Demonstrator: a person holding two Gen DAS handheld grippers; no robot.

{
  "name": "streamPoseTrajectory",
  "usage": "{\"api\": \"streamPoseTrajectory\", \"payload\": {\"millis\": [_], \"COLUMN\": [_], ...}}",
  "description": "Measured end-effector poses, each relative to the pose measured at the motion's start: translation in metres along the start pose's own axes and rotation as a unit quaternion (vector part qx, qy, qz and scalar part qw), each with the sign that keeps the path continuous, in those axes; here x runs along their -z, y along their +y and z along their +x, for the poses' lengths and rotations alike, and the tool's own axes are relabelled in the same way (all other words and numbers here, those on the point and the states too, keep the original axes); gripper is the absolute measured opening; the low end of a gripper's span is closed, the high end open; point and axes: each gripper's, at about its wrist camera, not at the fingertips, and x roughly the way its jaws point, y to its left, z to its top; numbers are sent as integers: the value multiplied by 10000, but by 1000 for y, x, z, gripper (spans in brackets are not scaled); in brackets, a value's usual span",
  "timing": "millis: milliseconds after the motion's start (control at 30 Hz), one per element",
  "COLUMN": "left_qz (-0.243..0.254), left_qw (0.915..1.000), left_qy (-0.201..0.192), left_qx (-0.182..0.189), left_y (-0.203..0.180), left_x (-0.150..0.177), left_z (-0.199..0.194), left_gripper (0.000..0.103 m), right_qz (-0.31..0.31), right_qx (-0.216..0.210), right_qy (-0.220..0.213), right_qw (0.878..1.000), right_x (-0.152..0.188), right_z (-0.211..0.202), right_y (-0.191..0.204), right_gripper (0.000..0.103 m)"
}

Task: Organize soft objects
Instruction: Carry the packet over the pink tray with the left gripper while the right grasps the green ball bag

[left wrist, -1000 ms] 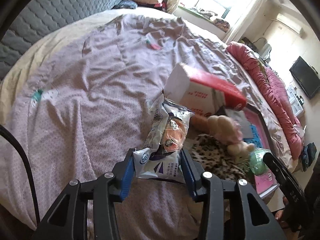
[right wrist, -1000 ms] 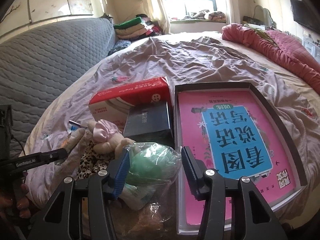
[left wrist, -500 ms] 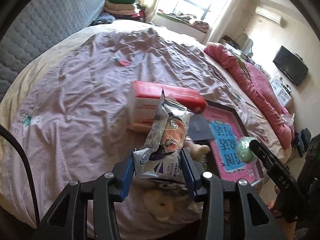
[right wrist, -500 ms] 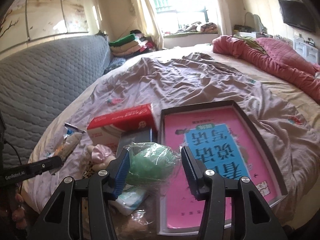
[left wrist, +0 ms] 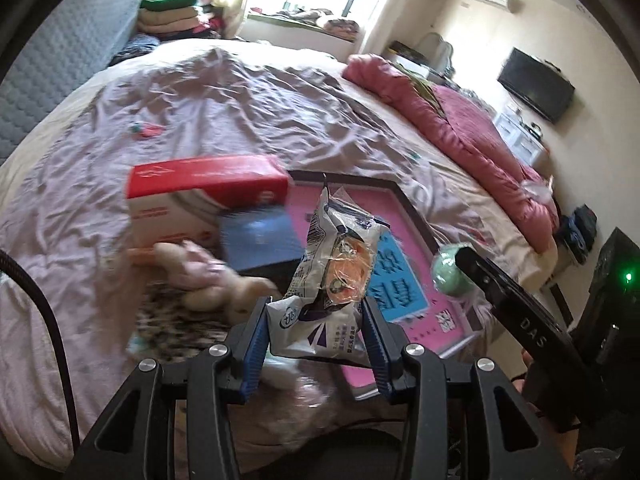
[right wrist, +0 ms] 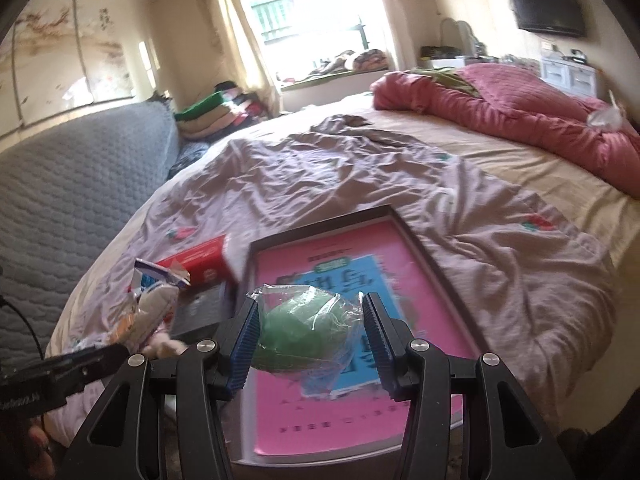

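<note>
Room: a sunlit bedroom with a bright window (right wrist: 312, 20) at the far end, a wall-mounted television (right wrist: 546, 8) on the right and a painted panel on the left wall.
Bed: a large bed (right wrist: 360, 168) under a wrinkled mauve sheet, with a grey quilted headboard (right wrist: 72, 184) along the left.
Quilt: a rumpled red quilt (right wrist: 532, 112) bunched along the far right side of the bed.
Tray: a dark-framed tray (right wrist: 424, 256) on the near part of the bed, holding a pink and blue book (right wrist: 332, 280).
Boxes: a red and white carton (left wrist: 204, 196) just left of the tray, with a dark blue box (left wrist: 260, 240) leaning against it.
Plush: a tan soft toy (left wrist: 200, 272), blurred, lying in front of the carton.
Left gripper (left wrist: 316, 332): angled down over the near edge of the bed, jaws partway in and clamped on the bottom of a crinkled snack packet (left wrist: 332, 276) that stands upright above the tray's corner.
Right gripper (right wrist: 308, 336): tilted down over the tray, jaws partway in and pressing both sides of a green soft ball in clear wrap (right wrist: 304, 336), lifted clear of the book.
</note>
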Motion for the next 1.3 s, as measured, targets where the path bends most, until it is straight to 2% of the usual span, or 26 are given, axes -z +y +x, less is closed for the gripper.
{"api": "streamPoseTrajectory", "payload": {"millis": [300,500,767,1300], "left_qz": [431,652,713,652], "left_qw": [9983,9951,9924,9913], "left_qy": [390,744,997,1115], "left_qx": [-12,-83,-127,-234], "left_y": [-45,-62,-64,-65], "left_x": [9,24,33,34], "left_z": [39,64,82,97], "left_gripper": [45,45,45,45], "right_qz": [177,247,326,267], "right_qx": [265,399,461,657], "right_qy": [114,371,577,780], "right_qw": [9994,9982,9967,9944], "right_x": [6,14,23,30], "right_z": [5,17,28,39], "right_y": [-33,-48,-59,-66], "right_gripper": [53,53,53,53]}}
